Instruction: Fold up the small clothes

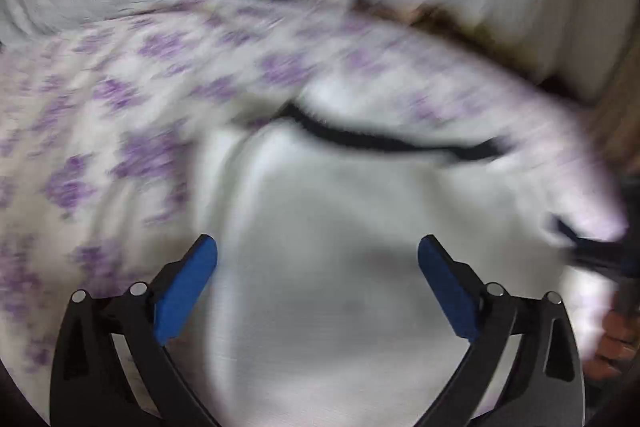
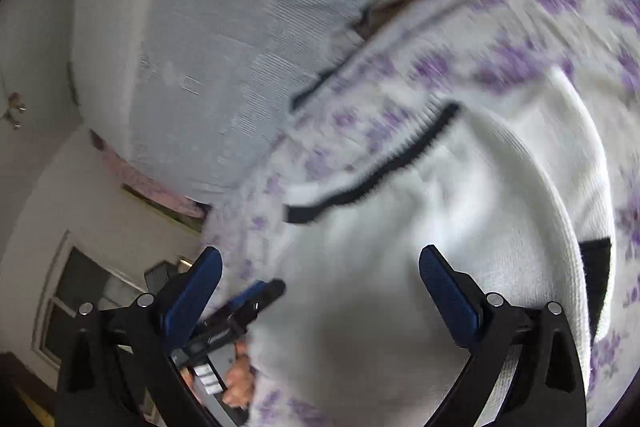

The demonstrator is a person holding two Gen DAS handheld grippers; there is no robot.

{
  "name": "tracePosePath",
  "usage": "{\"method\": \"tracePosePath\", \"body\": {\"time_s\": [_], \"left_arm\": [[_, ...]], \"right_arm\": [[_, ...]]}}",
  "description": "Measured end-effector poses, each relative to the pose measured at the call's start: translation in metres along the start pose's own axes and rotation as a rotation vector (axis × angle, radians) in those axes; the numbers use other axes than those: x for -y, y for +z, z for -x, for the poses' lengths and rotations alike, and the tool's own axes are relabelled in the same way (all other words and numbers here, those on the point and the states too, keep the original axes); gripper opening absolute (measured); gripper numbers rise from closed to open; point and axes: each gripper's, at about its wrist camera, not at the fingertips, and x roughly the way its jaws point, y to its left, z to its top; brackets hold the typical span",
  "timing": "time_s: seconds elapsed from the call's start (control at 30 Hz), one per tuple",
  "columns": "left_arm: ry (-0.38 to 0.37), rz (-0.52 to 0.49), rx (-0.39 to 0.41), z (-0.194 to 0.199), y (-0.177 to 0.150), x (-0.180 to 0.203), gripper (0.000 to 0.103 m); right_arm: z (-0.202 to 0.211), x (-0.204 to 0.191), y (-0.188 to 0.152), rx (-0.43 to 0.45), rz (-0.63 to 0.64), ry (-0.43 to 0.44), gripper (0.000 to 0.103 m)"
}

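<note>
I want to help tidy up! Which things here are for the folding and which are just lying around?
For the folding:
white knit garment with black trim
left gripper
right gripper

Just lying there:
purple-flowered sheet
grey-white bedding

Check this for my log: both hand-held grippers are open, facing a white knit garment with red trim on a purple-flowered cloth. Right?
Not quite. The trim is black, not red; the right wrist view shows it. The rest holds: left hand-held gripper and right hand-held gripper open, white knit garment on the purple-flowered cloth.
</note>
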Motion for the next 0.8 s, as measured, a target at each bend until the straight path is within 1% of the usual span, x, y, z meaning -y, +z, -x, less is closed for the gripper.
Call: {"method": "tracePosePath", "body": {"time_s": [0.03,0.07,0.1,0.13,0.17,0.2,0.23,0.27,0.33,0.37,0.4,0.43,0.47,0.5,0.53,0.6,0.63,0.7,0.73,0.8], "left_arm": [[-0.036,0.04,-0.026,-0.008,0.0,-0.008,0.099],[-0.075,0.099,-0.043,-0.007,0.001,-0.017,0.099],[-0.087,0.146,-0.044,-0.001,0.002,-0.025,0.099],[-0.081,0.183,-0.025,0.008,0.001,-0.032,0.098],[-0.087,0.209,0.011,0.021,-0.003,-0.037,0.098],[-0.118,0.213,0.037,0.034,-0.008,-0.039,0.098],[-0.142,0.209,0.04,0.04,-0.011,-0.038,0.098],[-0.167,0.204,0.034,0.045,-0.014,-0.035,0.098],[-0.192,0.172,0.007,0.048,-0.021,-0.021,0.098],[-0.162,0.137,-0.009,0.043,-0.025,-0.013,0.098],[-0.093,0.085,-0.02,0.037,-0.029,-0.002,0.098],[-0.008,0.026,-0.034,0.028,-0.033,0.009,0.099],[0.022,-0.003,-0.05,0.022,-0.036,0.014,0.099],[0.02,0.021,-0.035,0.028,-0.036,0.012,0.098],[-0.003,0.048,-0.025,0.037,-0.033,0.009,0.098],[-0.06,0.09,0.012,0.053,-0.028,0.007,0.098],[-0.074,0.103,0.024,0.059,-0.024,0.01,0.098],[-0.099,0.089,0.016,0.058,-0.013,0.024,0.098],[-0.106,0.06,0.012,0.056,-0.008,0.037,0.098],[-0.074,0.001,0.015,0.048,0.003,0.06,0.098]], "right_arm": [[0.002,-0.002,-0.004,0.015,0.049,-0.042,0.087],[0.005,-0.008,-0.008,0.016,0.081,-0.093,0.085],[0.012,-0.016,-0.015,0.02,0.096,-0.128,0.088],[0.022,-0.025,-0.021,0.045,0.105,-0.143,0.093],[0.032,-0.029,-0.025,0.081,0.113,-0.127,0.1],[0.044,-0.028,-0.029,0.117,0.124,-0.109,0.1],[0.053,-0.03,-0.034,0.128,0.132,-0.104,0.1],[0.059,-0.026,-0.038,0.118,0.124,-0.107,0.1],[0.061,0.0,-0.04,0.062,0.046,-0.124,0.099],[0.058,0.016,-0.042,0.037,-0.009,-0.119,0.1],[0.063,0.023,-0.041,0.064,-0.037,-0.069,0.099],[0.072,0.023,-0.041,0.081,-0.066,-0.052,0.099],[0.08,0.022,-0.04,0.085,-0.095,-0.056,0.099],[0.09,0.019,-0.039,0.117,-0.1,-0.049,0.099],[0.105,0.017,-0.039,0.182,-0.083,-0.052,0.099],[0.12,0.022,-0.034,0.264,-0.082,-0.126,0.099],[0.128,0.032,-0.032,0.278,-0.115,-0.146,0.099],[0.13,0.056,-0.03,0.266,-0.213,-0.097,0.099],[0.127,0.064,-0.029,0.263,-0.251,-0.075,0.099],[0.121,0.071,-0.029,0.257,-0.265,-0.047,0.099]]}}
